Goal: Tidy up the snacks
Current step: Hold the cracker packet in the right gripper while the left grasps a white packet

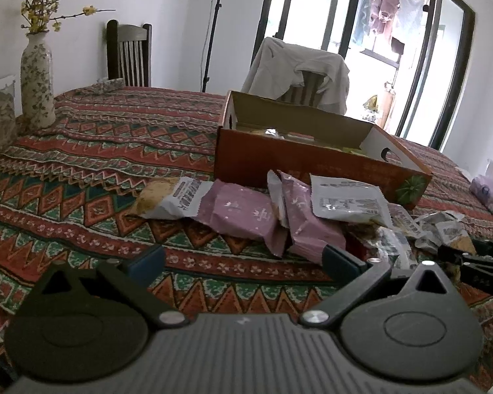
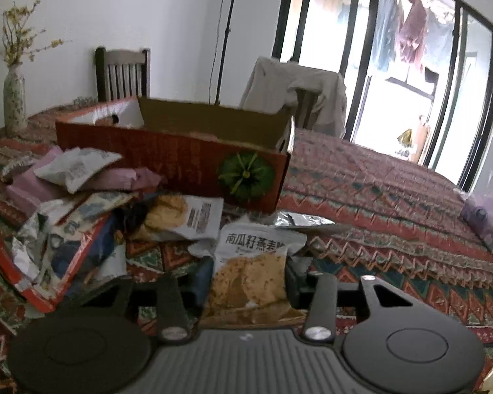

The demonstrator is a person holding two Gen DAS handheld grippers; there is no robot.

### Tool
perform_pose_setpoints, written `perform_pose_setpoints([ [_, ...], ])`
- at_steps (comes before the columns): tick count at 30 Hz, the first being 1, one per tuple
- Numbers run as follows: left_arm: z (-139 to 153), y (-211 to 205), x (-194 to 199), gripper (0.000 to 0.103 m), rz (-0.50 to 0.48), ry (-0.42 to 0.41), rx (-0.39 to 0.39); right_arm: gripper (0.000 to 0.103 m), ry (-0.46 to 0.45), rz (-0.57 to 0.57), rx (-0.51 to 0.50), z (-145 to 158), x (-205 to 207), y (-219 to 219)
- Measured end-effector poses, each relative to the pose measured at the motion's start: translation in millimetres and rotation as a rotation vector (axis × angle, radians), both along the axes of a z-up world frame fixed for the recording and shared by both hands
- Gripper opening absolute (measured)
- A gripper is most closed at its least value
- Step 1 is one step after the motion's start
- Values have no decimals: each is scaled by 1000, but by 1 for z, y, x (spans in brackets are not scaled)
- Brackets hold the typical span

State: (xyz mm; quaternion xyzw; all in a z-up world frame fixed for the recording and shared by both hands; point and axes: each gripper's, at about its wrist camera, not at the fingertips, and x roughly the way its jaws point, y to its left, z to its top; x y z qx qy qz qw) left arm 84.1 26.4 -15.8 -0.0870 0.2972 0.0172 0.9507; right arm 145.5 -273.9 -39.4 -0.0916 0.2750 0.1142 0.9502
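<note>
the oat crisp packet sits between the fingers of my right hand-held gripper, pinched at its sides as far as i can judge, low over the surface and just near of the snack pile. the red cardboard box stands beyond it, open at the top.

my worry is the grip: the packet is soft and puffy, so it could slip or crumple as i lift, and its trailing end could snag on the white packet touching it. the box's near wall is tall enough that a low carry would knock the packet against it.

my left hand-held gripper is spread wide and empty, just near of the purple packets.

from the left view the box already holds a few wrapped snacks on its floor; i cannot tell how many.
</note>
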Motion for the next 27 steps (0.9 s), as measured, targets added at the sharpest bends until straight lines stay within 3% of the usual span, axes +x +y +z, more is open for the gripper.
perform_pose_setpoints([
  [7,4,-19,2,103,-37,-1,-3,43,-100,-41,42,10,-14,-10],
  [21,27,-68,40,103,-117,-54,28,44,-97,-66,97,10,-12,-18],
  [27,19,-85,70,103,-153,-24,86,44,-89,-83,130,9,-11,-24],
])
